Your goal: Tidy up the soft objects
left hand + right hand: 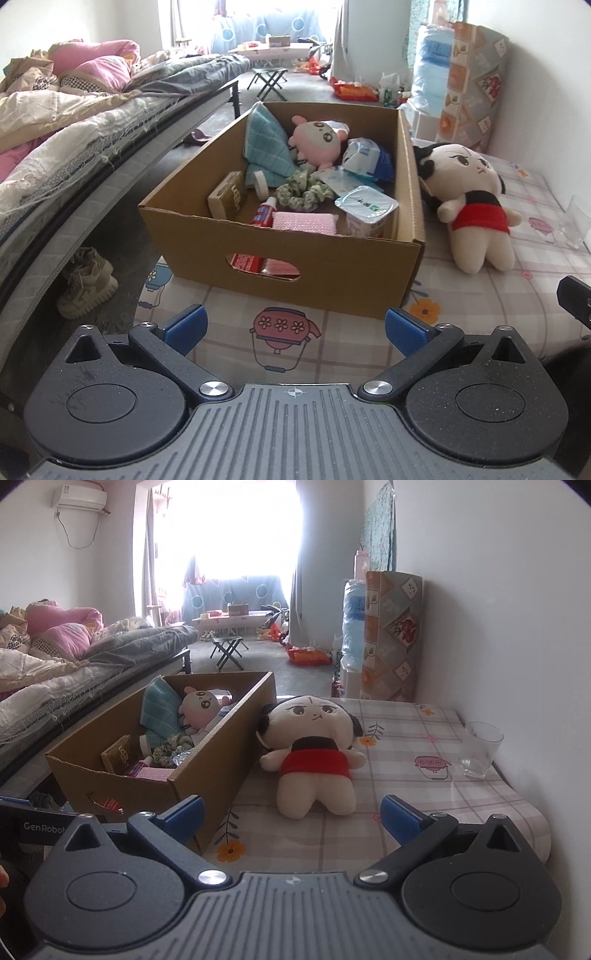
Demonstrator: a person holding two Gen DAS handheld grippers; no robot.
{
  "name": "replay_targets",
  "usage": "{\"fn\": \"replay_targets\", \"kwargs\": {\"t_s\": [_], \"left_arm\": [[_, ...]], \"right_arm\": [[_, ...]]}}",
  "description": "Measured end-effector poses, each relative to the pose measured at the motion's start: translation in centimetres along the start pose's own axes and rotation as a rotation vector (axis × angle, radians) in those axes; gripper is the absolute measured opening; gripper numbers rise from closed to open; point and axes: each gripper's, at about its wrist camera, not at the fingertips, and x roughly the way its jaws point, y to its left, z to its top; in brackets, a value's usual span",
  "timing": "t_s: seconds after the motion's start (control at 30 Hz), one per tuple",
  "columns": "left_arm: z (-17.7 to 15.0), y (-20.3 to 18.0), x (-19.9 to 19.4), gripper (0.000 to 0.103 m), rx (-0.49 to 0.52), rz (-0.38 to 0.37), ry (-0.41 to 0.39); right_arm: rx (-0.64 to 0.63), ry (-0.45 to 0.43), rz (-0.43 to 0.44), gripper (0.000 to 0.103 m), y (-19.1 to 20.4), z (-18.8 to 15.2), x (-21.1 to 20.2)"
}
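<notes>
One legible marking: "GenRobot", white letters on the black casing of the left gripper, at the right wrist view's left edge, cut off. Carton contents' print is unreadable.

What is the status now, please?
Both hand-held grippers open, empty: left, right. Big doll lies on table beside box. Path clear; glass off right.

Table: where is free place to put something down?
Bare cloth lies between the doll and the glass, and in front of the doll toward the right gripper. The box is crowded; the doll lies close beside it.
</notes>
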Motion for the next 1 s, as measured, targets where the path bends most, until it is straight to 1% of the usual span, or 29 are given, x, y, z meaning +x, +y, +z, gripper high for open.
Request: {"fn": "replay_targets", "kwargs": {"t_s": [0.13, 0.33, 0.67, 1.0], "left_arm": [[0.0, 0.3, 0.2, 0.103, -0.005, 0.004, 0.007], [-0.1, 0.5, 0.3, 0.103, 0.002, 0.011, 0.014], [-0.1, 0.3, 0.1, 0.103, 0.021, 0.032, 0.003], [-0.3, -0.4, 0.2, 0.103, 0.049, 0.024, 0.014]], "right_arm": [[0.007, 0.022, -0.002, 0.103, 0.3, 0.1, 0.4], [-0.003, 0.030, -0.014, 0.103, 0.5, 0.1, 0.6], [0.011, 0.052, -0.012, 0.103, 0.2, 0.2, 0.9], [0.038, 0.087, -0.018, 0.103, -0.5, -0.2, 1.2]]}}
